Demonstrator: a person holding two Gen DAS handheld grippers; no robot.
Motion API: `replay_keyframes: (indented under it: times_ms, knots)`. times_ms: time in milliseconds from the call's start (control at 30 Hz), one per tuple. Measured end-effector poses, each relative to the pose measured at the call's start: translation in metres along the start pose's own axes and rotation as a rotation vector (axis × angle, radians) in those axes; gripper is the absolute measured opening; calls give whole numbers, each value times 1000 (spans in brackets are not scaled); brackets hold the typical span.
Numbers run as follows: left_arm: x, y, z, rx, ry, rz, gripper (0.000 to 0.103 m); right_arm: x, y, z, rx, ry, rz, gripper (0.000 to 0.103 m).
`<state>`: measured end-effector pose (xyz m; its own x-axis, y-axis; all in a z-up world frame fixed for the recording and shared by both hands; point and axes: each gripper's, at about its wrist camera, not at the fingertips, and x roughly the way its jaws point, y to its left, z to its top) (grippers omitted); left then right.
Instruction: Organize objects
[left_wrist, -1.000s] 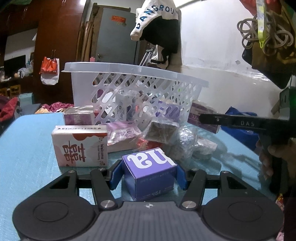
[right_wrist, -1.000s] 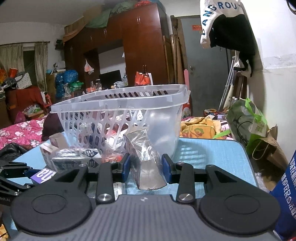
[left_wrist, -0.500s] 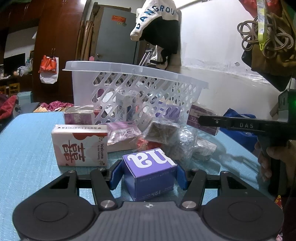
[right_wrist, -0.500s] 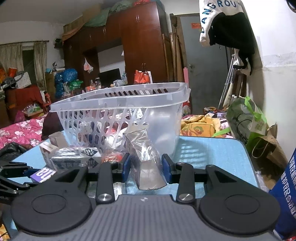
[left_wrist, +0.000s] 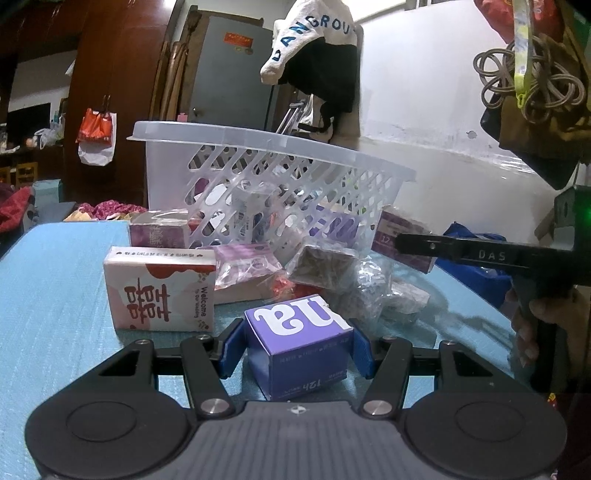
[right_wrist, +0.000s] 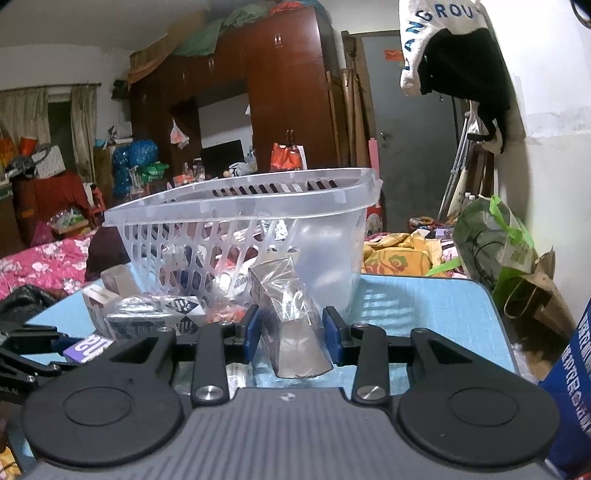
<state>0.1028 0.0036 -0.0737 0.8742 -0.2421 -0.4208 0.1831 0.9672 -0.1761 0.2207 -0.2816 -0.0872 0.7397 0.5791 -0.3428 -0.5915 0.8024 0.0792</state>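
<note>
The left gripper (left_wrist: 295, 347) has its blue pads pressed on both sides of a purple box (left_wrist: 299, 350), which sits tilted between them with white letters on its top face. The right gripper (right_wrist: 291, 332) is closed on a silver packet (right_wrist: 291, 321) wrapped in clear film, its blue pads touching the packet's two sides; whether either item rests on the table (left_wrist: 55, 288) or is lifted off it cannot be told.

The table has a light blue top. A clear plastic basket (left_wrist: 266, 177) with slotted walls stands on it toward the far side, and several packets show through its lattice. Just in front of the basket lies a loose heap: a white and red box (left_wrist: 159, 291) printed "Welcome" stands nearest the left gripper, a mauve box (left_wrist: 159, 232) sits behind it against the basket wall, and a clear bag of pink items (left_wrist: 247, 266), a brown packet (left_wrist: 321, 262) in film and more crinkled clear wrappers lie to the right. A dark red box (left_wrist: 402, 240) leans near the basket's right corner.

In the left wrist view the right gripper's black side bar reaches in from the right edge, held by a hand (left_wrist: 532, 325). In the right wrist view the purple box shows at the lower left, near the table's near edge
</note>
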Motion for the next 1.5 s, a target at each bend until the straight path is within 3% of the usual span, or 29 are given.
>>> replay_keyframes:
  times_ms: [1167, 1300, 1500]
  knots:
    - [-1, 3, -2, -13, 0, -21, 62, -3, -4, -3, -2, 5, -31, 40]
    - [-5, 3, -5, -6, -30, -18, 61, -3, -4, -4, 1, 3, -39, 40]
    - [-23, 9, -7, -30, -149, -15, 61, -25, -4, -5, 22, -101, -49, 40]
